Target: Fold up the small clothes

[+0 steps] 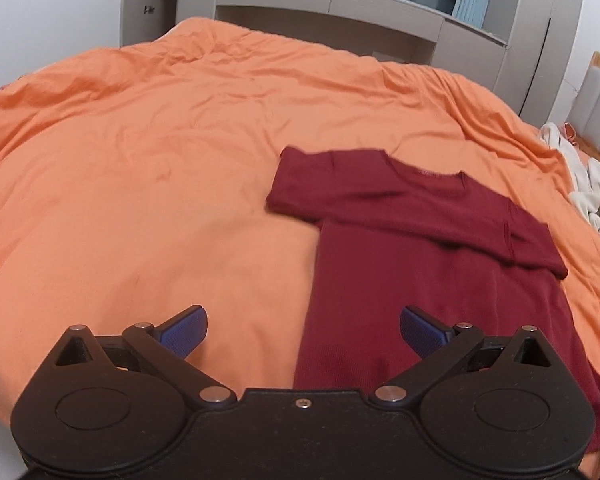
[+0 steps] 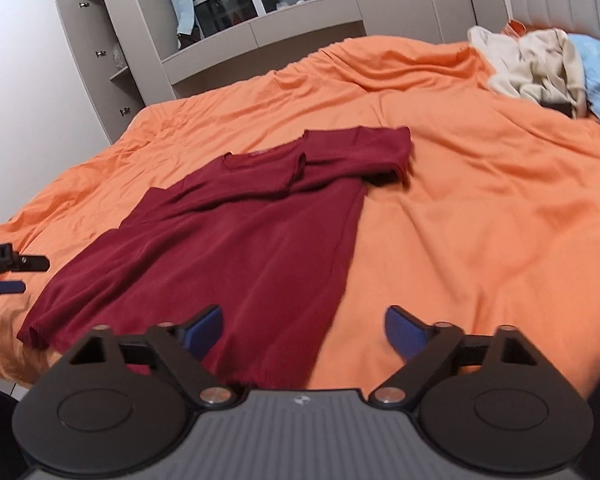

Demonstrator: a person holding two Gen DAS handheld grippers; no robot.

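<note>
Dark red tee (image 2: 228, 232) lies flat on the orange bed (image 1: 140, 160), long axis running away from both grippers, hem nearest. Left gripper (image 1: 303, 334) and right gripper (image 2: 303, 330) both wide open, nothing held, each over a hem corner; neither's really nearer imo.

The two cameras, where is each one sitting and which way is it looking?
Left wrist view: sits on the left gripper, looking forward over the orange bed cover; its own open blue fingers show, with the red T-shirt off to the right.
Right wrist view: sits on the right gripper, looking forward at the shirt; its open fingers show, and the other gripper peeks in at the far left.
Both share the shirt, the bed cover, the cream clothes pile and the grey shelves.
</note>
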